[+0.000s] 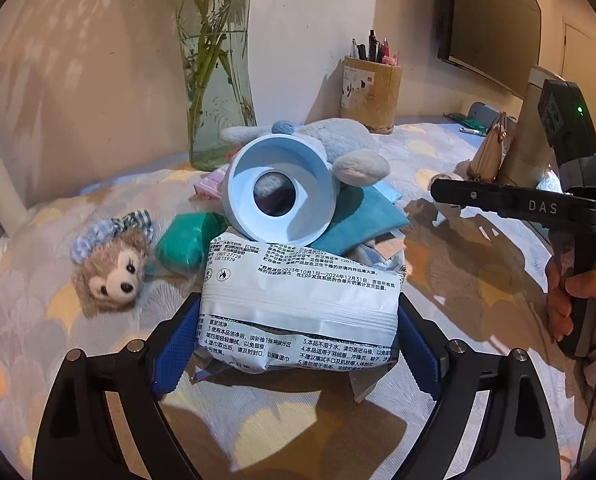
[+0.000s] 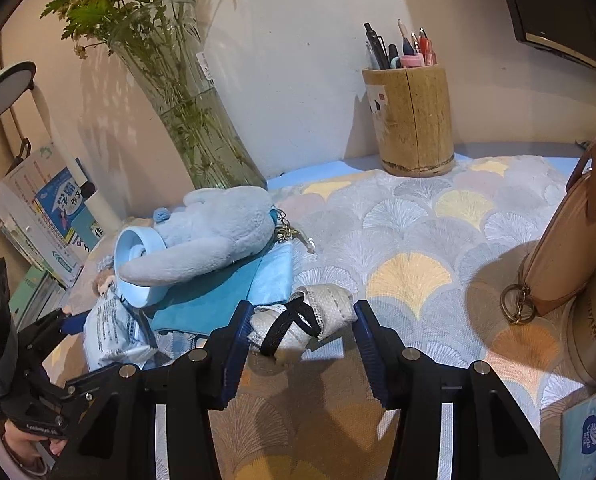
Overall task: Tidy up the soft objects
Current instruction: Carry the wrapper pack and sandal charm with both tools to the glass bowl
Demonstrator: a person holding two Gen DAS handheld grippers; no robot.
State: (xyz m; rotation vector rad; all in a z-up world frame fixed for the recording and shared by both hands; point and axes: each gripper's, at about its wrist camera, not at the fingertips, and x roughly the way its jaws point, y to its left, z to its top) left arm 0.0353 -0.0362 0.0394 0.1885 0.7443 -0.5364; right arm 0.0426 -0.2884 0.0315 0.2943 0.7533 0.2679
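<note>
A white wet-wipes pack (image 1: 298, 280) with printed text lies on the patterned cloth, and my left gripper (image 1: 298, 312) is shut on it, a blue pad against each side. My right gripper (image 2: 302, 312) is shut on a small white lace bundle (image 2: 322, 300) with a black strap. Behind the pack lie a pale blue ring-shaped holder (image 1: 282, 192), a blue plush elephant (image 2: 218, 224) on a teal cloth (image 2: 218, 292), a green cloth (image 1: 186, 244) and a small bear plush (image 1: 110, 268) with a checked bow. The pack (image 2: 114, 328) also shows at the left of the right wrist view.
A glass vase (image 2: 190, 112) with green stems stands at the back left, a bamboo pen holder (image 2: 414, 120) at the back. To the right are a tan purse (image 2: 570, 248), a beige flask (image 2: 594, 340) and a tissue pack (image 2: 590, 436). Books (image 2: 46, 208) lean at the far left.
</note>
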